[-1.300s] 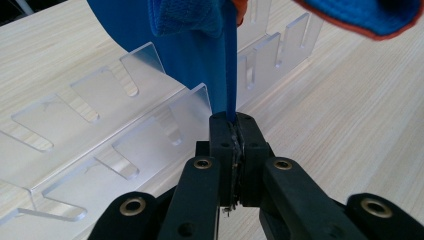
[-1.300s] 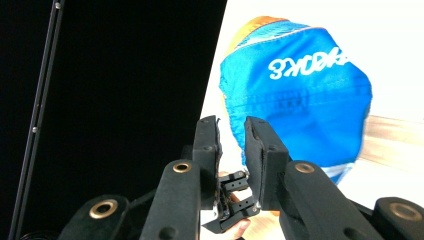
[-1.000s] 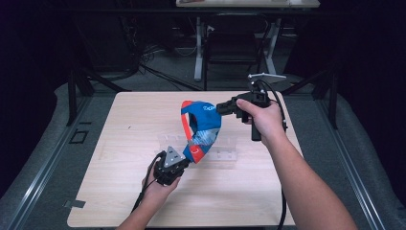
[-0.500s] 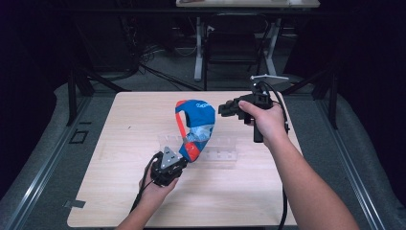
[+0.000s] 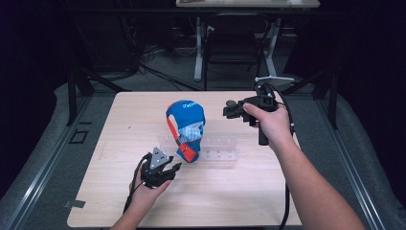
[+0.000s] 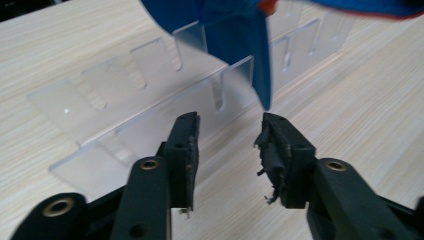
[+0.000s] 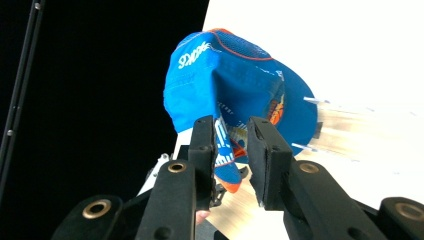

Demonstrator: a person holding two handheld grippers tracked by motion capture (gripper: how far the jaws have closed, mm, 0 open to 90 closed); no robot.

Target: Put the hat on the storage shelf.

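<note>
Now a blue cap [image 5: 186,129] is seen standing on a clear plastic rack [image 5: 218,148] in the middle of the wooden table [image 5: 119,124]. The left gripper [image 5: 163,168] is held just in front of the cap, jaws open and empty. The right gripper [image 5: 231,109] is held up near the cap's right side, jaws apart with nothing gripped.

Cap [image 5: 185,125] at table [image 5: 110,201] centre, resting on clear slotted rack [image 5: 218,149] that extends to its right. Left gripper [image 5: 174,168] on near side, just below-left of cap. Right gripper [image 5: 229,110] to cap's right, apart.
</note>
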